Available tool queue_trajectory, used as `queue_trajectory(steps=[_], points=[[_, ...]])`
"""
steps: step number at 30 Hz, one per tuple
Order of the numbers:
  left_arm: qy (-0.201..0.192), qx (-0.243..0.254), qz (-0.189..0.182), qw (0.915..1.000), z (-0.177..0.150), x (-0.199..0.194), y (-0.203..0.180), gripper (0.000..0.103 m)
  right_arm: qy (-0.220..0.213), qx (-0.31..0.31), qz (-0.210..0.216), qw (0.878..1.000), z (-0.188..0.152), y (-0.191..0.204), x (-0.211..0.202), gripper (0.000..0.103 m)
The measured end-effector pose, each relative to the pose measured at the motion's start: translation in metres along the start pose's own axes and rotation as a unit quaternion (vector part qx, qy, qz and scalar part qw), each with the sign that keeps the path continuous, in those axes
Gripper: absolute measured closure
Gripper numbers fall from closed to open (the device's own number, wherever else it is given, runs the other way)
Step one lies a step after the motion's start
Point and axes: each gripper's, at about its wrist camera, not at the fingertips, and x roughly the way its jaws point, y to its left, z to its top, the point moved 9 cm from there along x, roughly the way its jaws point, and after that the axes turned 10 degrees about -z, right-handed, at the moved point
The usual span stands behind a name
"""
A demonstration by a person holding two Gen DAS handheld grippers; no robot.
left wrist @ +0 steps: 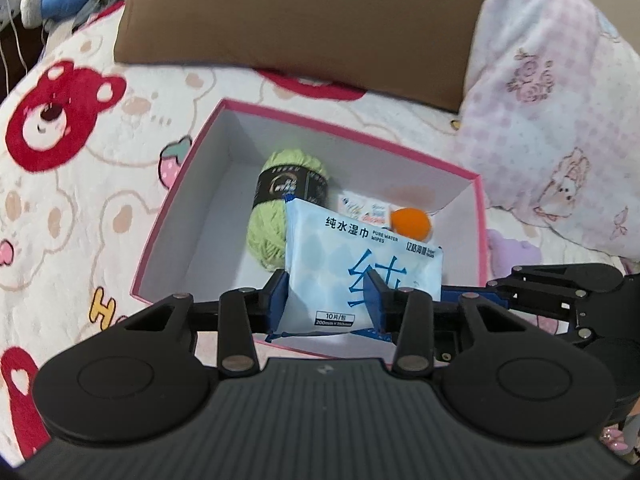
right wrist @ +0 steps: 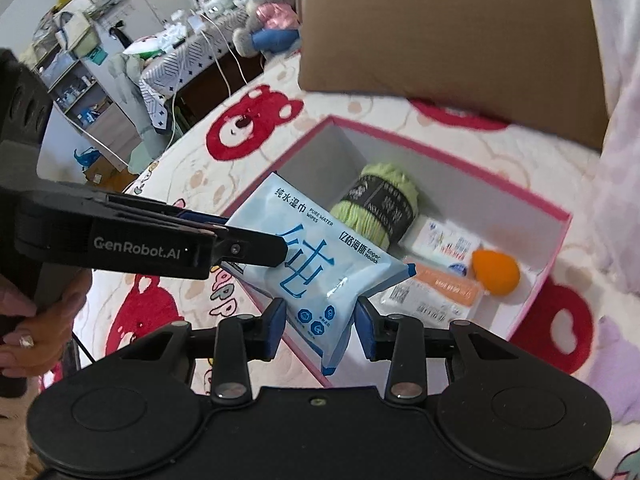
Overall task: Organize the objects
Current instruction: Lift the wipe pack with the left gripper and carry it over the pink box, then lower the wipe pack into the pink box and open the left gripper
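A light blue pack of wet wipes is held over the near edge of a pink-rimmed open box. My left gripper is shut on the pack's near end. In the right wrist view the same pack also sits between my right gripper's blue pads, which press its lower corner. The left gripper reaches in from the left there. Inside the box lie a green yarn ball, an orange ball and small flat packets.
The box rests on a bed cover printed with red bears. A brown pillow lies behind the box and a pink patterned pillow to its right. A cluttered desk and shelves stand beyond the bed's left side.
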Motion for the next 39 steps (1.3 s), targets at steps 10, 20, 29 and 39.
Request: queue_trajectory(steps=[10,20,29,39], points=[[0.027,-0.030,0.003,0.9992,-0.003,0.029,0.027,0.063,0.039,0.053,0.014,0.998,-0.003,-0.009,0.036,0.060],[0.044,-0.023,0.000,0.9987,-0.012,0.053,0.037,0.063,0.058,0.063,0.006,0.996,-0.011,-0.017,0.056,0.062],[0.060,-0.020,0.028,0.9976,-0.017,0.069,0.050,0.064,0.061,0.074,-0.005,0.995,-0.012,-0.021,0.078,0.068],[0.049,-0.030,0.022,0.9981,-0.015,0.077,0.037,0.064,0.074,0.087,0.004,0.993,-0.015,-0.006,0.097,0.089]])
